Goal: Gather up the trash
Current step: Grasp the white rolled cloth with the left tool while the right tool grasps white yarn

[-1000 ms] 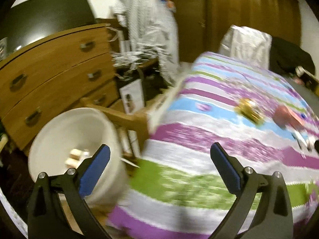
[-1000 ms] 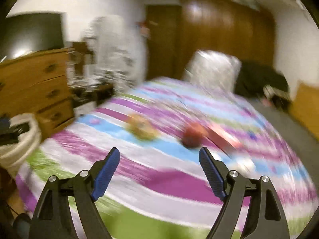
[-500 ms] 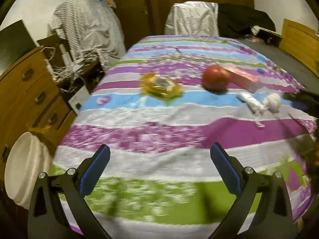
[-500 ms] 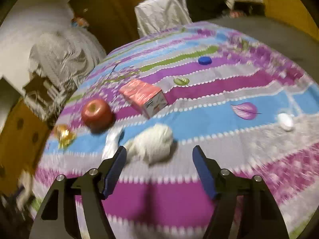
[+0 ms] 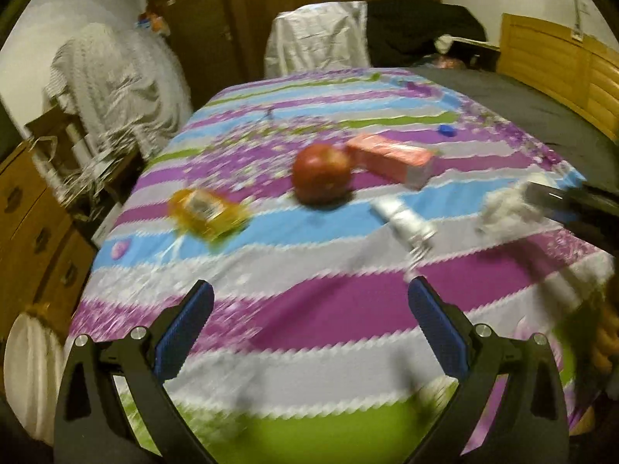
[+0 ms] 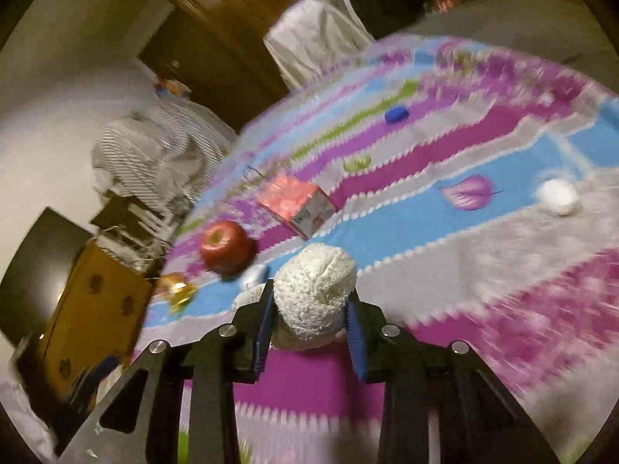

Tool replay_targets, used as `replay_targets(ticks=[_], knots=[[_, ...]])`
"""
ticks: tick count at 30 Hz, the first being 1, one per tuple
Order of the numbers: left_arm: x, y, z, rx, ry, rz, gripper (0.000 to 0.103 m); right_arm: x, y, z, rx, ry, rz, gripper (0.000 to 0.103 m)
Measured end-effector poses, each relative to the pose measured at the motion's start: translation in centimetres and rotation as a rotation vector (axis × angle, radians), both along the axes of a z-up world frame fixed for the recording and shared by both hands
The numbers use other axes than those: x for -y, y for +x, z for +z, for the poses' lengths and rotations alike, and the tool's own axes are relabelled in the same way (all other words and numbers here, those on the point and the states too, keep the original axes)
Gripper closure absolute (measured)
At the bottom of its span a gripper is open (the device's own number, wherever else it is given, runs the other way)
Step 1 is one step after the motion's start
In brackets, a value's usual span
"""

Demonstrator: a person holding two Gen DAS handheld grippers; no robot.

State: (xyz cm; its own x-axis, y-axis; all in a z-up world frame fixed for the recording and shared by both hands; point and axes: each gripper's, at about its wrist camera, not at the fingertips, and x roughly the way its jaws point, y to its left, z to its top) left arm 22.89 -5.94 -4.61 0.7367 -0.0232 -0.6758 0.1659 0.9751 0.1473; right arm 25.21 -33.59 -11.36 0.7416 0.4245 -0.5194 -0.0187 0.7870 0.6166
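Jaws of our right gripper (image 6: 309, 313) are closing on a crumpled white paper wad (image 6: 315, 294); our left gripper (image 5: 309, 305) hangs open above the striped bedspread (image 5: 309, 266).

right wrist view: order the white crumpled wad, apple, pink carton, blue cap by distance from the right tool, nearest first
1. White crumpled wad: between the pads of the right tool, whose jaws are closing on it.
2. Apple: up and left of the wad, on the bedspread.
3. Pink carton: just beyond the apple, toward centre.
4. Blue cap: farthest, well up the bed.
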Motion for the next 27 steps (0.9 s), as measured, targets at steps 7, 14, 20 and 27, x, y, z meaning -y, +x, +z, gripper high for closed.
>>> replay_targets(ticks=[7,14,20,27], knots=[[5.6,7.0,-2.3,-0.096,-0.078,-0.044,0.011,2.3,-8.5,1.5,0.015,0.020,0.042,0.067],[7.4,11.3,-7.1,-0.277,-0.117,-0.059,0.073,-0.2,-9.8,-0.2,-0.070,-0.072,0.148,0.067],[0.5,4.8,-3.9,-0.240,-0.129,-0.116,0.080,-4.0,-8.5,1.9,-0.054,-0.220,0.325,0.067],[-13.7,-3.6,-2.3,-0.253,-0.105,0.047,0.080,-10.9,-6.2,4.9,-0.082,-0.509,0.708,0.067]])
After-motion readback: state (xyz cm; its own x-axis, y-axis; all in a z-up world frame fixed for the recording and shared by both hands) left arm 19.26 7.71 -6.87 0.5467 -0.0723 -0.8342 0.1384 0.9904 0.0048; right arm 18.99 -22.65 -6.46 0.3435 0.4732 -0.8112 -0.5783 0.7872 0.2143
